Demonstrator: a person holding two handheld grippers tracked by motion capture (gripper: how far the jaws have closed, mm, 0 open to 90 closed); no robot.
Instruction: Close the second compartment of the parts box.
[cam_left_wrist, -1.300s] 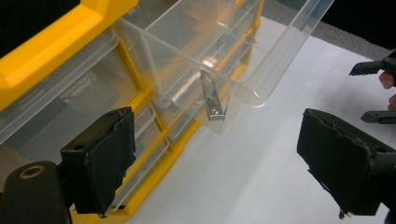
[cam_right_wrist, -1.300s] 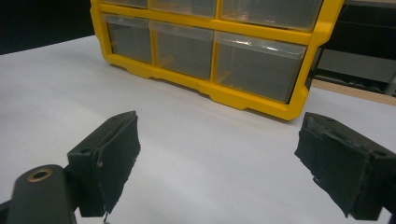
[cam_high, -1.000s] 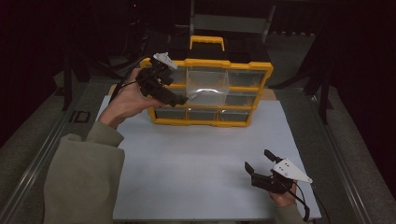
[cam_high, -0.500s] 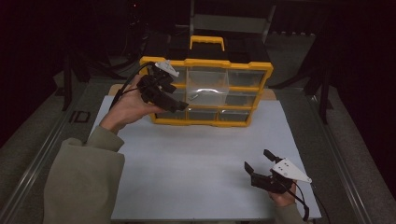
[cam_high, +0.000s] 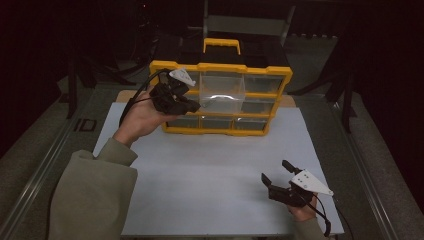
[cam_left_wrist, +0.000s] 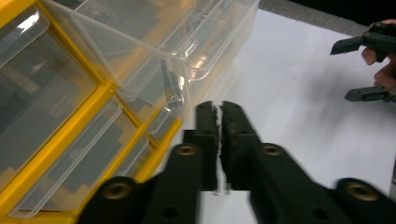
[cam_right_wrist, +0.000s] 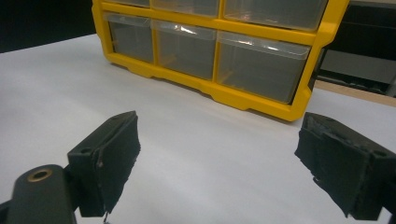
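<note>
A yellow organizer (cam_high: 220, 67) with clear drawers stands upright at the back of the white mat. One clear drawer (cam_high: 222, 100) in its middle row is pulled partly out. My left gripper (cam_high: 194, 106) sits at that drawer's left front. Its jaws have just been closing and now meet with nothing seen between them. In the left gripper view the left gripper (cam_left_wrist: 218, 106) lies just right of the drawer's clear lip (cam_left_wrist: 180, 91). My right gripper (cam_high: 275, 171) rests open near the mat's front right. In the right gripper view the right gripper (cam_right_wrist: 222, 128) faces the organizer's bottom row (cam_right_wrist: 261, 100).
A white mat (cam_high: 210, 170) covers the table in front of the organizer. A black and yellow case (cam_high: 222, 45) stands behind the organizer. Metal rails run along both table sides. The right gripper (cam_left_wrist: 343, 71) appears far off in the left gripper view.
The left gripper's jaws have come together, and the left hand has shifted slightly at the organizer's front. The right hand and its gripper have stayed put.
</note>
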